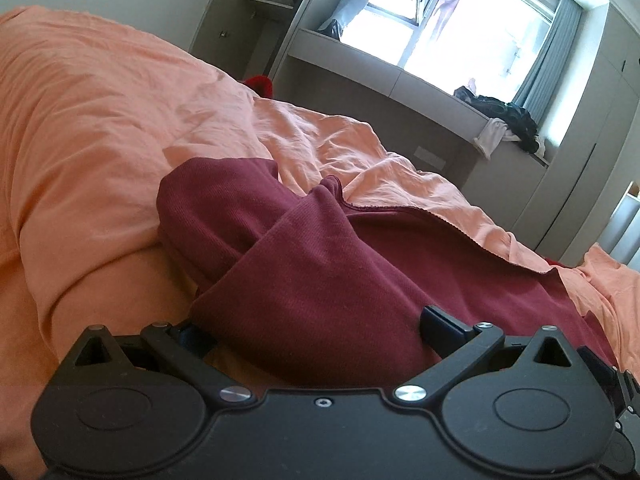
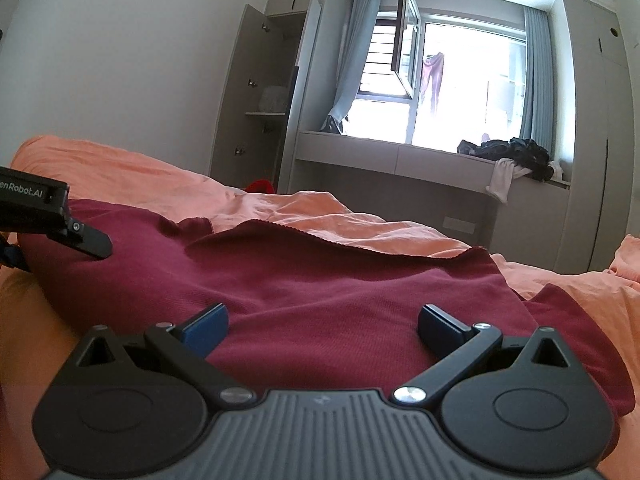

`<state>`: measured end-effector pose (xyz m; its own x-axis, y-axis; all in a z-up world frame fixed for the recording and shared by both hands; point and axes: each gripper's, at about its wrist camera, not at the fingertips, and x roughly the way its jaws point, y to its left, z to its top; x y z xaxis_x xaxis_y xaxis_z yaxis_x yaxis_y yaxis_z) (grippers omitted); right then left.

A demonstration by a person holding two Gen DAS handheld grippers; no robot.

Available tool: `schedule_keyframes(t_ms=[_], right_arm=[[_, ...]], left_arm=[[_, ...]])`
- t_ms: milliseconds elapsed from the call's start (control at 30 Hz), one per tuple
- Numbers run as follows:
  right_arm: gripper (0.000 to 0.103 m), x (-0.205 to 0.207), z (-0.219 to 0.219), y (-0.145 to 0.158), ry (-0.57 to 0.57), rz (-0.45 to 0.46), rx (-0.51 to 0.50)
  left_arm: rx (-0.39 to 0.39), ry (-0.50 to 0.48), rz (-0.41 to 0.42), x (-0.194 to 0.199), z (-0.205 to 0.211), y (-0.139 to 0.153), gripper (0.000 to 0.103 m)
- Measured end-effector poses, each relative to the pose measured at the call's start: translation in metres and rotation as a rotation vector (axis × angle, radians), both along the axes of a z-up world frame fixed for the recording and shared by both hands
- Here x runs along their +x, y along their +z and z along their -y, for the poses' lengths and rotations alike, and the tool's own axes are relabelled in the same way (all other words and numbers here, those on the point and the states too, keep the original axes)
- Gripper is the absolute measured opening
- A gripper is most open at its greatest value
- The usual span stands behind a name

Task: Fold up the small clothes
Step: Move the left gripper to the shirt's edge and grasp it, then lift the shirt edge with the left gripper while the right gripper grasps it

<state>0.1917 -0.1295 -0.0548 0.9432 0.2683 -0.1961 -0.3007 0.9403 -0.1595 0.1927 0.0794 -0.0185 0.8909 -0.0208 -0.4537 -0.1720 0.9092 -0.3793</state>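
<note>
Right gripper [image 2: 322, 326], jaws apart, rests over the maroon garment [image 2: 320, 280] on the bed [image 2: 360, 224]. Left gripper [image 1: 316, 330], jaws apart, straddles a fold, apparently mid-fold. Next: clamp the edge.

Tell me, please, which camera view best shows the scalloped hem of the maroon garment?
The right wrist view: the scalloped hem runs unbroken across the orange bedding. The left wrist view catches only a shorter stretch, partly behind a raised fold.
</note>
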Motion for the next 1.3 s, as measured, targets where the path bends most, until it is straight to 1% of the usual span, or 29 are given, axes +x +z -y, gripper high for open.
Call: schedule_keyframes(t_ms=[133, 233, 400, 467, 500, 567, 700, 767, 800, 867, 900, 933, 967, 1100, 1300], right_arm=[[0.103, -0.001, -0.005, 0.004, -0.01, -0.003, -0.027], [0.103, 0.0, -0.01, 0.006, -0.019, -0.006, -0.022], [0.103, -0.003, -0.01, 0.003, -0.027, 0.009, -0.033], [0.103, -0.006, -0.011, 0.003, -0.031, 0.014, -0.038], [0.103, -0.007, -0.011, 0.004, -0.031, 0.02, -0.044], [0.103, -0.009, -0.012, 0.005, -0.023, 0.027, -0.046], [0.103, -0.007, -0.01, 0.008, -0.008, 0.015, -0.036], [0.103, -0.005, -0.009, 0.008, -0.008, 0.005, -0.037], [0.103, -0.005, -0.009, 0.008, -0.008, 0.002, -0.038], [0.103, -0.006, -0.009, 0.007, -0.01, 0.001, -0.039], [0.103, -0.006, -0.01, 0.007, -0.01, 0.0, -0.039], [0.103, -0.005, -0.009, 0.008, -0.01, -0.002, -0.039], [0.103, -0.005, -0.009, 0.008, -0.01, -0.004, -0.038], [0.103, -0.004, -0.006, 0.009, -0.006, -0.017, -0.028], [0.103, -0.003, -0.004, 0.013, -0.003, -0.038, -0.023]], left_arm=[[0.005, 0.005, 0.003, -0.001, 0.002, -0.001, 0.102], [-0.003, 0.008, 0.011, -0.002, 0.001, -0.002, 0.102], [-0.078, 0.045, 0.06, -0.007, -0.01, -0.003, 0.102], [-0.072, 0.067, 0.064, -0.007, -0.012, -0.003, 0.096], [-0.06, 0.077, 0.065, -0.007, -0.011, -0.002, 0.094], [-0.039, 0.097, 0.07, -0.007, -0.011, -0.001, 0.087], [-0.051, 0.124, 0.072, -0.003, -0.017, 0.006, 0.075], [-0.058, 0.139, 0.075, -0.002, -0.019, 0.009, 0.063], [-0.055, 0.144, 0.076, -0.002, -0.019, 0.012, 0.059], [-0.036, 0.147, 0.073, 0.0, -0.017, 0.016, 0.044], [-0.02, 0.141, 0.075, 0.001, -0.016, 0.019, 0.04], [-0.008, 0.133, 0.078, 0.002, -0.015, 0.022, 0.032], [0.005, 0.117, 0.083, 0.003, -0.013, 0.026, 0.026], [0.052, 0.053, 0.121, 0.01, -0.003, 0.048, 0.023], [0.131, -0.069, 0.201, 0.022, 0.031, 0.086, 0.021]])
